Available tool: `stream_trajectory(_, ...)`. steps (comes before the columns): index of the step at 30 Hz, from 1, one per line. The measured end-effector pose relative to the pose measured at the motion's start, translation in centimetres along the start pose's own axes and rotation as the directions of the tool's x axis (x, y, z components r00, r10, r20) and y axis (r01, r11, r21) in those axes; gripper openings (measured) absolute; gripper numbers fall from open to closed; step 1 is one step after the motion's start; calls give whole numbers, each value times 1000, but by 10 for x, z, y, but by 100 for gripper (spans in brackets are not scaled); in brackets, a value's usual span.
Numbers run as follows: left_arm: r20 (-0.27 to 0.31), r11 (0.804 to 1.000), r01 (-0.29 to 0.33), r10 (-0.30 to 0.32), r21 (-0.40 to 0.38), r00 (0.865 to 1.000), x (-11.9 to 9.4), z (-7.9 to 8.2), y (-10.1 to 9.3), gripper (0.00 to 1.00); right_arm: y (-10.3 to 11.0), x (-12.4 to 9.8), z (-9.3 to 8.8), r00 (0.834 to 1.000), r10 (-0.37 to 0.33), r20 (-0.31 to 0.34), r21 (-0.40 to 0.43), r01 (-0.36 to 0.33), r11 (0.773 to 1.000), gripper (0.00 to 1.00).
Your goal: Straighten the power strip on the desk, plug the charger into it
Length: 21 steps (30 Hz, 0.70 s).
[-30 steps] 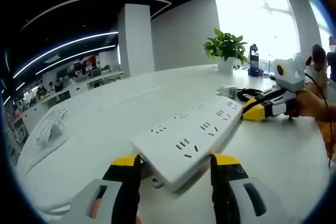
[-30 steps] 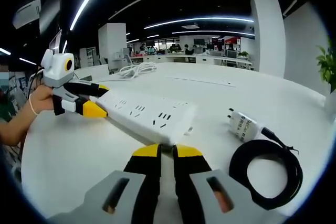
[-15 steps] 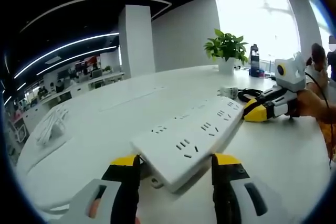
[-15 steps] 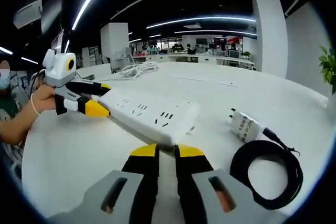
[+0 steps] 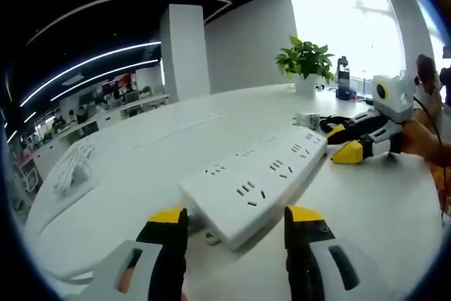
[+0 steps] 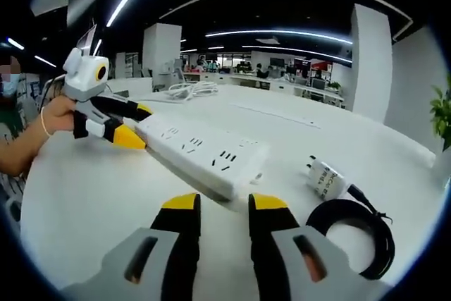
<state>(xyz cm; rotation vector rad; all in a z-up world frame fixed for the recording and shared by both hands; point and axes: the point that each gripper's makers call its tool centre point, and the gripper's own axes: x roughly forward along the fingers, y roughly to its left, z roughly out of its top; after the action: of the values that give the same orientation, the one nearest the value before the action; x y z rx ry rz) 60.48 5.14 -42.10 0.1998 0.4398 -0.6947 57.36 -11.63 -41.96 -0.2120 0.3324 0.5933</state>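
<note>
While my left gripper (image 5: 236,222) straddles near end of power strip (image 5: 257,181), jaws wide; right gripper (image 6: 222,206) slightly parted, holding nothing, just short of strip's other end. Charger (image 6: 325,179) on desk (image 6: 84,195), right of right jaws, coiled cable (image 6: 349,234) beside.

We can read no text anywhere. The charger (image 6: 327,178) carries dark print on its white face, too small and blurred to make out, and a reddish sign far across the office is equally illegible.
</note>
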Motion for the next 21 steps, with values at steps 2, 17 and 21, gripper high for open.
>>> stream_trajectory(2,-1,1000,-3,3,3,1000,-4,0,-1,56,1,0,0,1000,3,4,8,-3,1000,27)
stream_trajectory(17,34,1000,1,-1,-25,999,-24,9,-7,61,0,-8,12,998,17,66,-7,-17,1000,28)
stream_trajectory(21,46,998,44,-42,-47,998,-31,10,-19,61,2,-11,13,997,25,71,-17,-24,1000,28)
